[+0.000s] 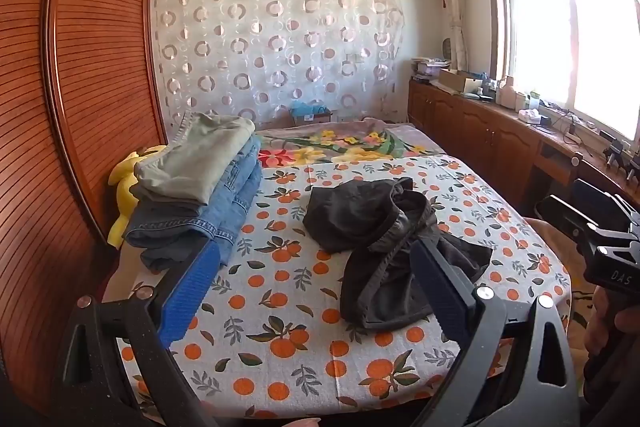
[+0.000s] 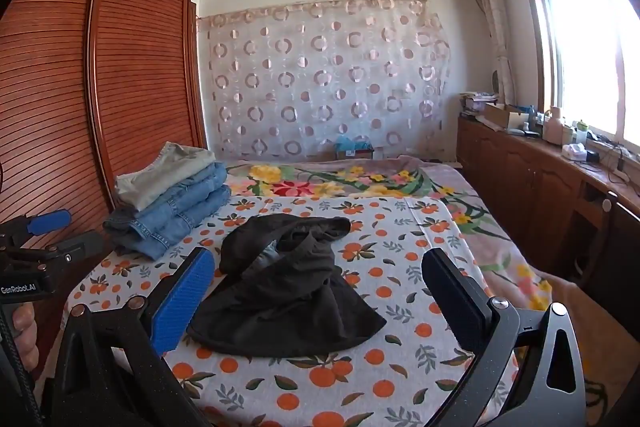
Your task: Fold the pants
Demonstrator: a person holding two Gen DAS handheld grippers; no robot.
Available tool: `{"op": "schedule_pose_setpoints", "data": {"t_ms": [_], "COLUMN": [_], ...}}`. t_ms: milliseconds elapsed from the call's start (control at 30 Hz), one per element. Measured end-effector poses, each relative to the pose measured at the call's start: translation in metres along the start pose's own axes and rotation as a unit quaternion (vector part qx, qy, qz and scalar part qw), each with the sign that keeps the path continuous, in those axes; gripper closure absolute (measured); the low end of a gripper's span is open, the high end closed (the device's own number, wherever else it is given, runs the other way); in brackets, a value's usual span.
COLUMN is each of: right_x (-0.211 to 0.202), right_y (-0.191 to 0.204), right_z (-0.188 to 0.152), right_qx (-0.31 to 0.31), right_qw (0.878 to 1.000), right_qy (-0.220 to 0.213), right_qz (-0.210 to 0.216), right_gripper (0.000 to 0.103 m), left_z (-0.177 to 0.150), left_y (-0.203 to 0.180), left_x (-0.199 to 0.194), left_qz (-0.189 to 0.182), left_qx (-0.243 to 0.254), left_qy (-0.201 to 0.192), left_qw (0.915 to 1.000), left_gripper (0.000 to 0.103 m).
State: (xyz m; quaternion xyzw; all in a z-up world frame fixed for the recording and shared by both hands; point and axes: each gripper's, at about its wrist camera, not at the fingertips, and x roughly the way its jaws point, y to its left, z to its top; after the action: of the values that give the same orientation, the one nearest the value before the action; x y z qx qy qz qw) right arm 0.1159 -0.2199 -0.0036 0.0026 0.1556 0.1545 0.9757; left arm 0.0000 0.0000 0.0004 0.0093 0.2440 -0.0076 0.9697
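Observation:
Crumpled black pants (image 1: 384,247) lie in a heap on the orange-print sheet (image 1: 280,327) of the bed; they also show in the right wrist view (image 2: 288,279). My left gripper (image 1: 316,263) is open and empty, held above the near part of the bed just short of the pants. My right gripper (image 2: 320,267) is open and empty, with the pants lying between and beyond its fingers. The right gripper's body shows at the right edge of the left wrist view (image 1: 600,239), and the left gripper's body shows at the left edge of the right wrist view (image 2: 40,247).
A stack of folded jeans and khaki pants (image 1: 200,191) sits at the bed's left side, also in the right wrist view (image 2: 172,199). A yellow plush toy (image 1: 124,187) lies beside it. A wooden wardrobe (image 1: 60,107) stands left, a cluttered wooden cabinet (image 1: 500,131) right.

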Motion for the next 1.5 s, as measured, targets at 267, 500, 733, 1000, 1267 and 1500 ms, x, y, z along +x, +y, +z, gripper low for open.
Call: {"op": "schedule_pose_setpoints", "data": {"t_ms": [267, 500, 733, 1000, 1267, 1500], "right_x": [-0.0008, 0.0015, 0.0014, 0.0014, 0.0018, 0.0017], "right_y": [-0.0021, 0.0005, 0.0004, 0.0009, 0.0025, 0.0031], "right_z": [-0.0002, -0.0011, -0.0013, -0.0014, -0.0006, -0.0007], "right_qx": [-0.001, -0.001, -0.001, -0.002, -0.003, -0.003], "right_qw": [1.000, 1.000, 1.000, 1.000, 1.000, 1.000], "right_qy": [0.001, 0.000, -0.001, -0.001, -0.002, -0.002], "right_qz": [0.000, -0.002, -0.002, -0.003, -0.003, -0.002], "right_gripper": [0.000, 0.000, 0.000, 0.000, 0.000, 0.000], "left_z": [-0.0005, -0.0004, -0.0004, -0.0005, -0.0006, -0.0006], "left_y": [0.0004, 0.0004, 0.0006, 0.0006, 0.0008, 0.0009], "left_x": [0.0000, -0.0001, -0.0003, -0.0004, -0.0005, -0.0006], "left_qz": [0.002, 0.001, 0.001, 0.001, 0.001, 0.000], "left_qx": [0.000, 0.000, -0.001, -0.002, -0.002, -0.002], "left_qy": [0.000, -0.001, -0.002, -0.002, -0.003, -0.004], "left_qw": [1.0000, 1.0000, 1.0000, 1.0000, 1.0000, 1.0000], "left_gripper": [0.007, 0.007, 0.007, 0.007, 0.007, 0.007]}}
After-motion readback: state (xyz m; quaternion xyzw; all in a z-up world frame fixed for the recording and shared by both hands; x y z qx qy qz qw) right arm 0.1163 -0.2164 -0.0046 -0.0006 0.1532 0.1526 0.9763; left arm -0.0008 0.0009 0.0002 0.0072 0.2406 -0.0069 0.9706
